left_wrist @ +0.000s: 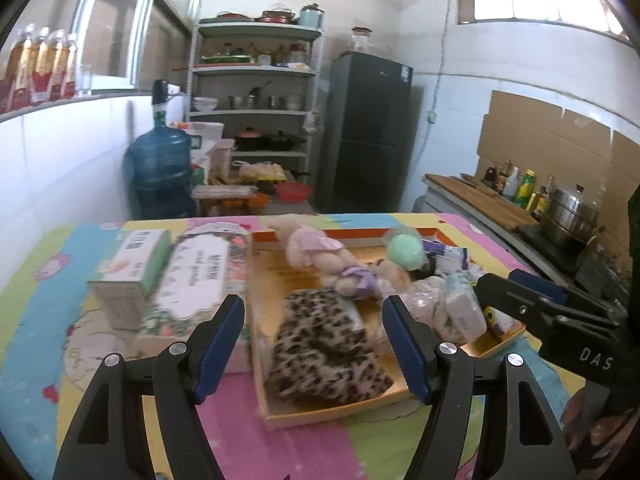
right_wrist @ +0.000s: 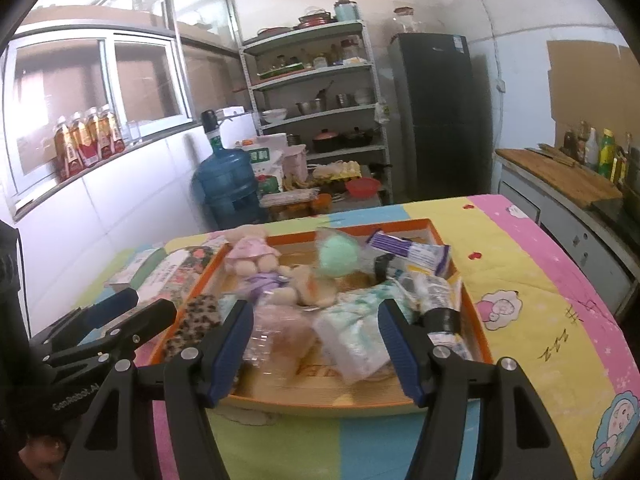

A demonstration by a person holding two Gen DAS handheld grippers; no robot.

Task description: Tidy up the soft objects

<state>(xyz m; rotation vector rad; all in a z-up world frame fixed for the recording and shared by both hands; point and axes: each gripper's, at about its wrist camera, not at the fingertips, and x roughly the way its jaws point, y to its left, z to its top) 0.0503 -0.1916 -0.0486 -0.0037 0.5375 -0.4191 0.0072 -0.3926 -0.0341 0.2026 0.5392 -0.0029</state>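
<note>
An orange tray (left_wrist: 336, 414) (right_wrist: 320, 402) sits on a colourful cloth and holds several soft objects. A leopard-print cloth (left_wrist: 324, 348) (right_wrist: 196, 322) lies at its near left. A plush doll in pink (left_wrist: 316, 254) (right_wrist: 256, 256), a green ball (left_wrist: 406, 252) (right_wrist: 338, 258) and white tissue packs (left_wrist: 460, 314) (right_wrist: 356, 340) lie further in. My left gripper (left_wrist: 314, 346) is open, above the leopard cloth. My right gripper (right_wrist: 314, 348) is open, above a clear bag (right_wrist: 278, 338) and the tissue packs.
Two boxes (left_wrist: 132, 276) (left_wrist: 196, 288) lie left of the tray. A water jug (left_wrist: 160, 168), a shelf rack (left_wrist: 256, 92) and a dark fridge (left_wrist: 368, 132) stand behind the table. A counter with a pot (left_wrist: 572, 216) runs along the right.
</note>
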